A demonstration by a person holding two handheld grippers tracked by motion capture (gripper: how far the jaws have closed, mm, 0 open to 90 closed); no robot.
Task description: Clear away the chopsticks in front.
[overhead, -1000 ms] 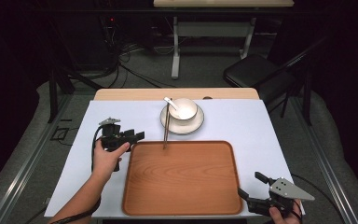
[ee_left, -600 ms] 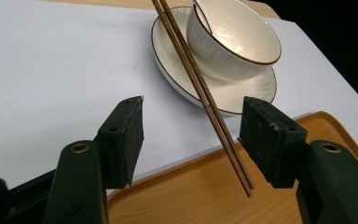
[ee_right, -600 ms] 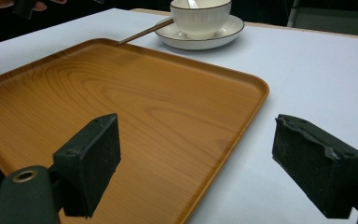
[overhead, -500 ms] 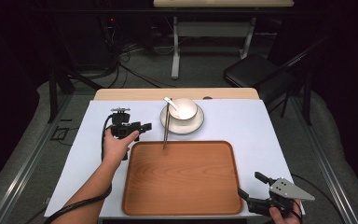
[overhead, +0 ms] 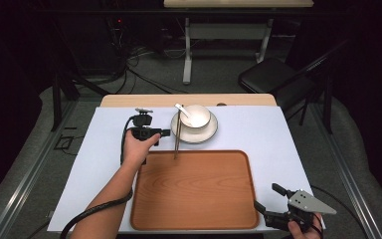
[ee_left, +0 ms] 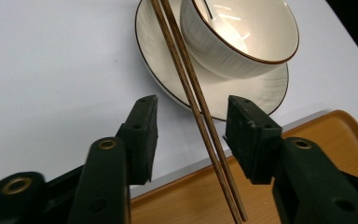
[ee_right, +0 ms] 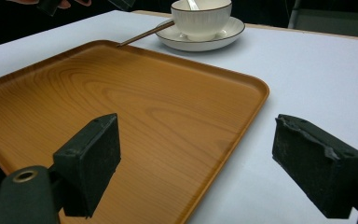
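Chopsticks (ee_left: 200, 109), a brown wooden pair, lean from the white saucer (overhead: 210, 133) onto the empty orange wooden tray (overhead: 194, 191); left gripper (ee_left: 191, 123) is wide around them, nothing grasped yet; right gripper (ee_right: 209, 158) waits wide

I see the tray (overhead: 194, 189) on the near middle of the surface (overhead: 278, 134). Behind it stands the saucer (overhead: 210, 133) with the bowl (overhead: 195, 117) on it and a spoon (overhead: 183, 110) in the bowl. The chopsticks (overhead: 176, 137) lie from the saucer's left rim to the tray's far edge. My left gripper (overhead: 163, 132) is just left of them, its fingers (ee_left: 142, 135) either side of them. My right gripper (overhead: 268, 199) sits at the tray's near right corner.
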